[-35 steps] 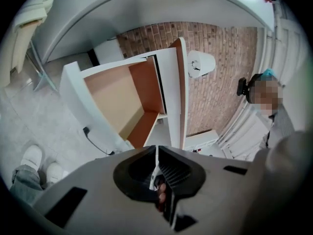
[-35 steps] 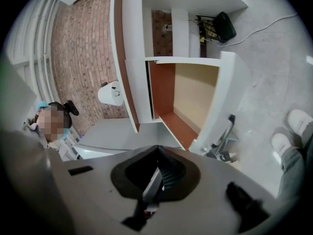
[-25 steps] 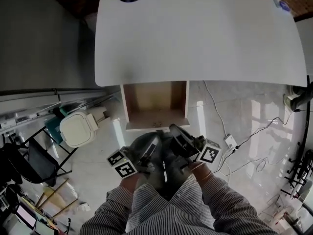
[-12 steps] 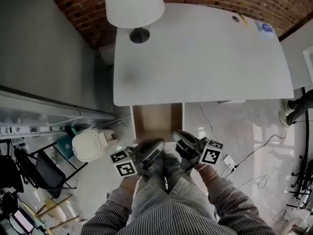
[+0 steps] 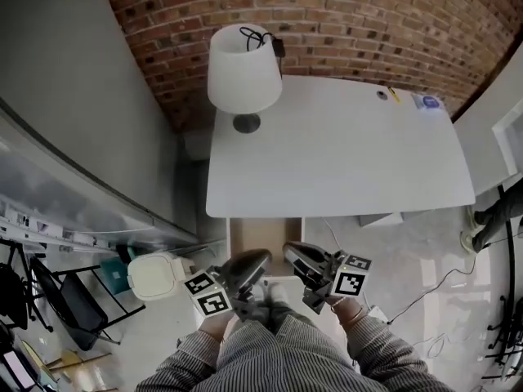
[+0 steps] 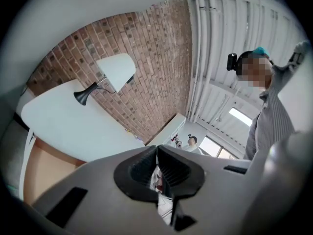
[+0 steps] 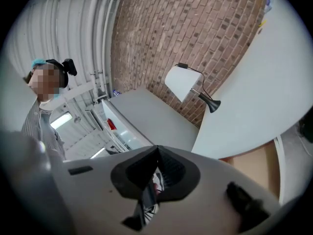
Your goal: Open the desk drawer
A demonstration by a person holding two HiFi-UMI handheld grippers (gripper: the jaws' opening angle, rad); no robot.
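The white desk (image 5: 343, 153) stands against a brick wall, and its wooden drawer (image 5: 263, 233) is pulled out under the front edge. The drawer's bare wood also shows in the left gripper view (image 6: 41, 165) and the right gripper view (image 7: 254, 163). My left gripper (image 5: 249, 266) and right gripper (image 5: 296, 258) hover side by side just in front of the drawer, above its level and apart from it. Both are shut with nothing between the pads, as their own views show for the left gripper (image 6: 157, 148) and the right gripper (image 7: 156, 150). Both point level towards the desk.
A white table lamp (image 5: 243, 72) stands at the desk's far left corner, with small items (image 5: 425, 102) at its far right. A white lidded bin (image 5: 155, 276) and a black rack (image 5: 65, 300) stand on the floor at left. Cables (image 5: 433, 288) lie at right.
Both grippers have risen and rolled, staying shut and empty. The head view has lifted, so the lamp and brick wall now show. The drawer stays pulled out.
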